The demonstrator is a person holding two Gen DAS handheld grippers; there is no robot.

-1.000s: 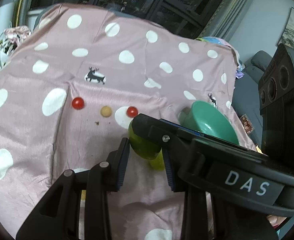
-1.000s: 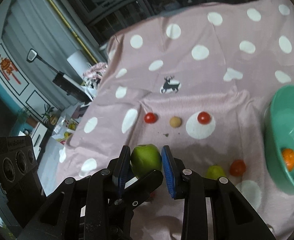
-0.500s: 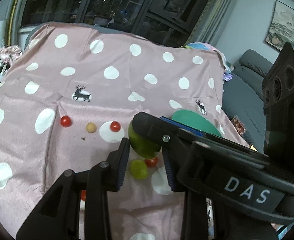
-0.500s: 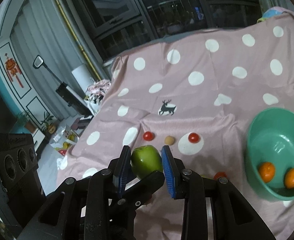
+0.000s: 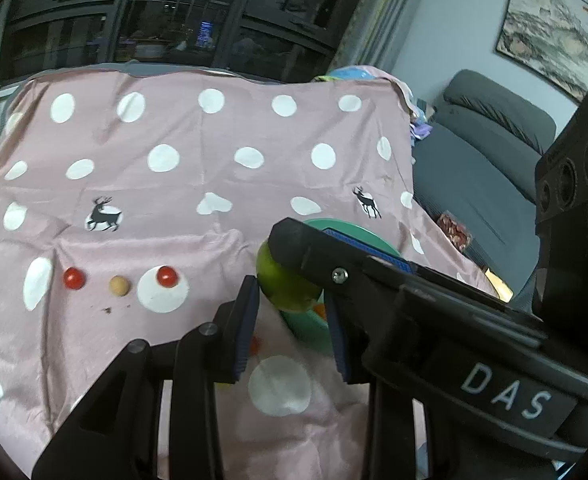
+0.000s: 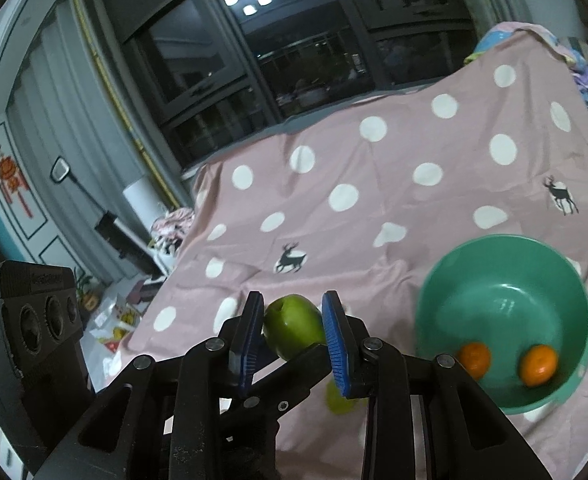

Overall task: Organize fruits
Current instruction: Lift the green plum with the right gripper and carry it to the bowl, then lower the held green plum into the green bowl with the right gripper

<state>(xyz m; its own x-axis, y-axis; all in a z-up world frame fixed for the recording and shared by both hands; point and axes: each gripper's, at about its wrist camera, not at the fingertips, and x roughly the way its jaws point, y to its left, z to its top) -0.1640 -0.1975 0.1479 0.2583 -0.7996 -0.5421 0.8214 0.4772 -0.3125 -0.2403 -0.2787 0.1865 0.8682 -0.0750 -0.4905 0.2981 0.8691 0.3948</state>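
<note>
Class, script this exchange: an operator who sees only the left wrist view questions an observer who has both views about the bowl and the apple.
Operator: The other gripper hides most of the green bowl from me. What's inside?
Observer: Two oranges lie on its floor, apart from each other.
Operator: Is the right gripper on the green apple?
Observer: Yes, the apple sits between its blue pads.

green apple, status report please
Left gripper and right gripper both shut on green apple, held in the air. Green bowl to its right, two oranges inside. Nothing between.
</note>
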